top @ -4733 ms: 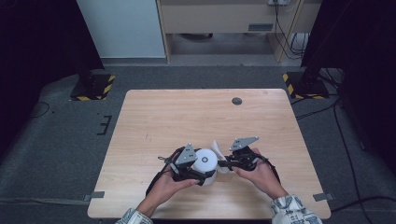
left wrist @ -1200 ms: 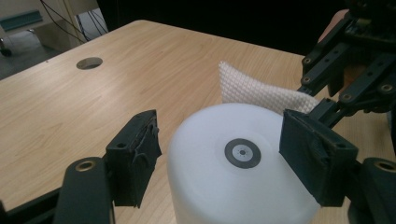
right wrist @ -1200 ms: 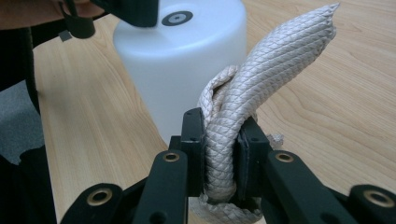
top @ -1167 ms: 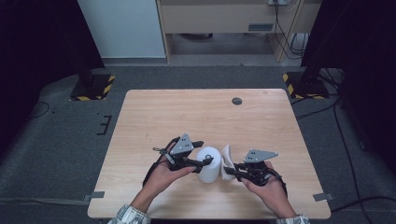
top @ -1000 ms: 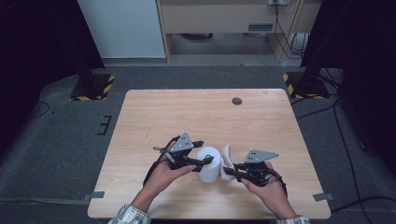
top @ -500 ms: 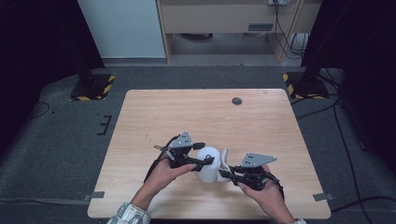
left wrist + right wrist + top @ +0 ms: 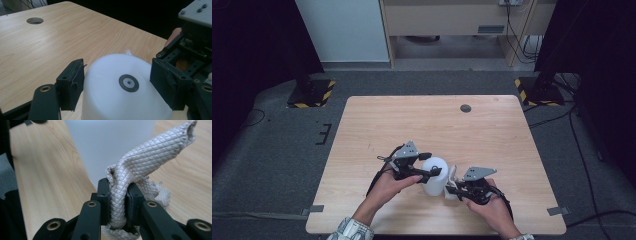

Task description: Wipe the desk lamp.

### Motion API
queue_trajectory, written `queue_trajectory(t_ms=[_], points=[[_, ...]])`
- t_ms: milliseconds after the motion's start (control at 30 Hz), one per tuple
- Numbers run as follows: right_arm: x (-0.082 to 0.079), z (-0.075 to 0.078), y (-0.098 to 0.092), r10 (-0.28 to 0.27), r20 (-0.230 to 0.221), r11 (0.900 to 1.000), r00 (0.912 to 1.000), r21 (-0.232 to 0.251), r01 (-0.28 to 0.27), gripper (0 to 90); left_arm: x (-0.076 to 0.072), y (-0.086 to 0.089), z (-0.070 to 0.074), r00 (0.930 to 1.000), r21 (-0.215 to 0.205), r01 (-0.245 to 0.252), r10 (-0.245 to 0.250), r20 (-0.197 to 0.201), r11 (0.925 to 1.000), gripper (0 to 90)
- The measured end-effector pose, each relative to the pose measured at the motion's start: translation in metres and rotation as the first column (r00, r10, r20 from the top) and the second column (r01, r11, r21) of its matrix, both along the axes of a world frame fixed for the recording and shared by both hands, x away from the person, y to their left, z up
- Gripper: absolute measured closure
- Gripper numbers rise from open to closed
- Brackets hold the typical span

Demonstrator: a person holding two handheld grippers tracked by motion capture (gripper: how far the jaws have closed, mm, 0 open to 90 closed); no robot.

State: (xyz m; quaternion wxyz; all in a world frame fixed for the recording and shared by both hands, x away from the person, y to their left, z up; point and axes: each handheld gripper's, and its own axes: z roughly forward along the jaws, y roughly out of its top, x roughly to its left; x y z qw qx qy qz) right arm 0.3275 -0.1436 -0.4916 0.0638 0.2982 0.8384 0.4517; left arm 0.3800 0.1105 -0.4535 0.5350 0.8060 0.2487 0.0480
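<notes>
1. Left claw grips the white cup by its sides; in the left gripper view the cup sits upside down between both jaws, base up.
2. Right claw is clamped on a bunched grey cloth, just right of the cup.
3. Cloth end sticks up past the jaws, close against the cup wall.
4. Cup stands on the table, near its front edge.
</notes>
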Motion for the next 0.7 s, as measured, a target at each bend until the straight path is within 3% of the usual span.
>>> queue_trajectory(t_ms=[200,333,433,567,700], points=[[-0.010,0.022,-0.003,0.035,0.075,0.994,0.9966,0.101,-0.043,76.9,0.001,0.000,0.000,1.0000,-0.004,0.000,0.000,-0.008,1.0000,27.1],[-0.013,0.022,0.001,0.073,0.082,0.989,0.9939,0.119,-0.083,77.0,0.001,0.000,-0.001,0.9999,-0.005,0.000,0.000,-0.012,1.0000,27.1],[-0.014,0.019,0.008,0.111,0.079,0.987,0.9907,0.108,-0.119,77.1,0.001,0.000,-0.001,0.9999,-0.006,0.001,-0.001,-0.015,1.0000,27.1],[-0.015,0.008,0.022,0.147,0.058,0.987,0.9874,0.051,-0.150,77.2,0.002,0.000,-0.001,0.9999,-0.006,0.001,-0.001,-0.015,1.0000,27.1],[-0.014,0.005,0.029,0.161,0.053,0.986,0.9855,0.020,-0.163,77.2,0.002,0.000,-0.001,0.9999,-0.007,0.001,-0.001,-0.016,1.0000,27.1]])
